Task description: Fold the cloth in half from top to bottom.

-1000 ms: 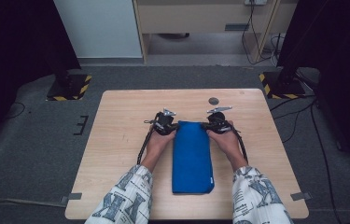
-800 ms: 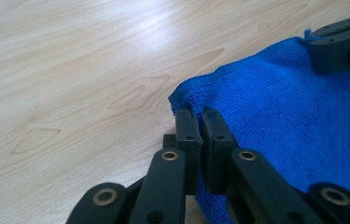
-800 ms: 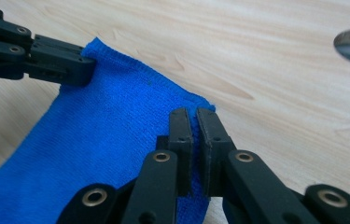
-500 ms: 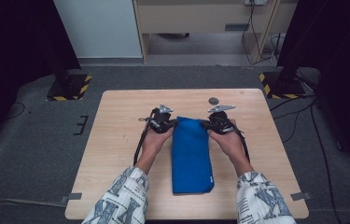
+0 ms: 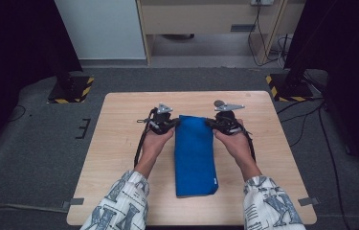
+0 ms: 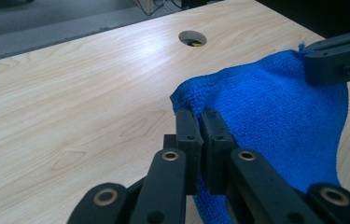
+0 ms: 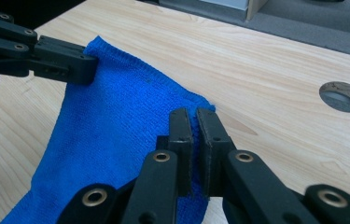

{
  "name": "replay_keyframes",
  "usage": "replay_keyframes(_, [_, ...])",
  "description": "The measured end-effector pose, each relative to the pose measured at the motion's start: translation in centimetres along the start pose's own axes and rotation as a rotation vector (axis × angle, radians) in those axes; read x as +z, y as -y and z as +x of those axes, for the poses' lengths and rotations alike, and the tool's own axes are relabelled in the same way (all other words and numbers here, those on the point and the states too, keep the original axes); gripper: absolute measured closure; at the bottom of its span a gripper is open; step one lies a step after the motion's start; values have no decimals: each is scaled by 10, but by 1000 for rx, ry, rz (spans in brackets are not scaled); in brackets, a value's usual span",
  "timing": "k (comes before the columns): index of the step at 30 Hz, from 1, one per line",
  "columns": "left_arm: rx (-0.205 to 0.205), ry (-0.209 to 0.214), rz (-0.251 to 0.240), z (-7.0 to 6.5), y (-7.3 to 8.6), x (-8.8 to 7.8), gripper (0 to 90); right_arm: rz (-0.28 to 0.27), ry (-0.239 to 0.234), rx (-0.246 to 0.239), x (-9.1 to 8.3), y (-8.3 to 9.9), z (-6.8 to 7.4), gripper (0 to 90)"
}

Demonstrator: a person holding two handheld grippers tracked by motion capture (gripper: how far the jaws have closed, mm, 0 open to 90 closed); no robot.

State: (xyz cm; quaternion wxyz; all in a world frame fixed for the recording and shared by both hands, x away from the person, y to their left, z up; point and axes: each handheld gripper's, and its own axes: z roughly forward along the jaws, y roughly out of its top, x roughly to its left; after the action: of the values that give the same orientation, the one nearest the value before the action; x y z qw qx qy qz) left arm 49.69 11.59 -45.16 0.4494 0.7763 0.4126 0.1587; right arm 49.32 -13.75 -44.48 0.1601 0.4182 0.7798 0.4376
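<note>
The far left corner of the folded blue terry cloth (image 6: pixel 275 116) is being pinched by the left black two-jaw gripper (image 6: pixel 199 114), its jaws pressed together on the fabric edge. The far right corner is being clamped in the same way by the right black two-jaw gripper (image 7: pixel 192 114). The cloth is being held stretched between both grippers, and its near part is lying on the light wooden table (image 5: pixel 119 158). Part of the cloth is being hidden under the jaws. Beyond the right gripper, a round cable hole (image 7: pixel 344 96) is being seen.
</note>
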Motion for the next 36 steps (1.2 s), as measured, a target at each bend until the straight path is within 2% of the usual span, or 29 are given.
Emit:
replay_keyframes(12, [19,-13,-44,1,-20,-7,866,-45,13,5,-5,-13,0,853])
replay_keyframes(18, [26,-3,-49,4,-16,-4,867,-46,19,2,0,-13,-5,853])
replay_keyframes(26, [30,-1,-42,3,-7,-6,868,-32,10,-12,2,-5,-1,853])
replay_keyframes(31, [26,13,-49,-2,-1,-12,868,-29,4,-32,-3,1,3,853])
replay_keyframes(36, [39,19,-54,-8,1,-16,869,-40,-5,-31,-12,5,7,853])
